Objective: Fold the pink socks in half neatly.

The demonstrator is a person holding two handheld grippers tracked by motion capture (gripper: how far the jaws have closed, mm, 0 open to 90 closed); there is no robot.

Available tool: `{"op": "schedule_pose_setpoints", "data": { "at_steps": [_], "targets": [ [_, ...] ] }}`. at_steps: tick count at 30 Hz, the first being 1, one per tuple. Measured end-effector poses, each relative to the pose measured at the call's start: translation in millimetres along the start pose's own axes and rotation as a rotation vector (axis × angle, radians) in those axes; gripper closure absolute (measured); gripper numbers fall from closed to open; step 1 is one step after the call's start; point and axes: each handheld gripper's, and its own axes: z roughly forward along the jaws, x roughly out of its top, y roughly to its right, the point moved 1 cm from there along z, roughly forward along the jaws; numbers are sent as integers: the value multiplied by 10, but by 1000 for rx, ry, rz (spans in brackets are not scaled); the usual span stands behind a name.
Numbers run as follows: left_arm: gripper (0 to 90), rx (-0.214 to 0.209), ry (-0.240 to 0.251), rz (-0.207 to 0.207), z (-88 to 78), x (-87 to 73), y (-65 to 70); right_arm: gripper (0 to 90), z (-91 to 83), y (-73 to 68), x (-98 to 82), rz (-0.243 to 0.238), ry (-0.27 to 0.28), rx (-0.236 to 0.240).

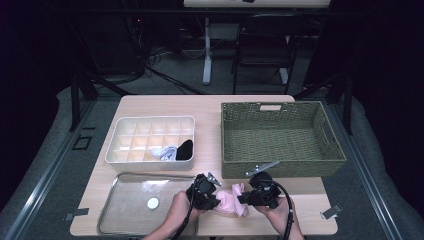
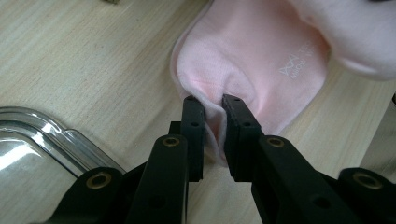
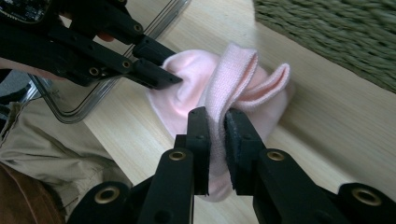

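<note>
Just in front of the woven basket, near the table's front edge, lies a pink sock, bunched between both grippers. The left gripper pinches a fold of the sock's body between its pressed-together jaws; the right gripper has its jaws clamped on the sock's ribbed cuff, which stands up in a loop. Left of the basket sits a white divided organiser holding rolled socks, and in front of that organiser, a clear tray.
</note>
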Motion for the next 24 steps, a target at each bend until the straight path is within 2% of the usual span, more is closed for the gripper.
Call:
{"op": "schedule_pose_setpoints", "data": {
  "at_steps": [2, 9, 11, 13, 14, 16, 18, 20, 22, 23, 24],
  "targets": [
    [795, -16, 1, -9, -1, 3, 3, 811, 42, -38, 22, -7, 0, -13],
    [794, -13, 15, -8, 18, 21, 37, 810, 171, -154, 97, -34, -6, -31],
    [791, -10, 21, -8, 22, 26, 42, 808, 217, -179, 111, -51, -12, -61],
    [790, -12, 19, -6, 23, 35, 44, 807, 246, -189, 113, -47, -14, -63],
    [778, -14, 17, -4, 24, 41, 42, 797, 300, -211, 115, -80, -33, -115],
    [739, -17, 21, -13, 12, 48, 33, 765, 353, -224, 108, -53, -17, -91],
    [676, -23, 18, -16, -25, 51, 17, 707, 320, -195, 114, -67, -11, -49],
    [655, -21, 20, -18, -56, 51, 8, 685, 298, -192, 116, -63, -15, -42],
    [601, -12, 16, -11, -106, 47, -3, 637, 223, -174, 105, -63, 8, -45],
    [595, -25, 20, -13, -131, 41, -12, 625, 201, -166, 101, -66, 13, -46],
    [584, -26, 20, -15, -148, 36, -14, 616, 133, -140, 79, -60, 49, -34]
  ]
}}
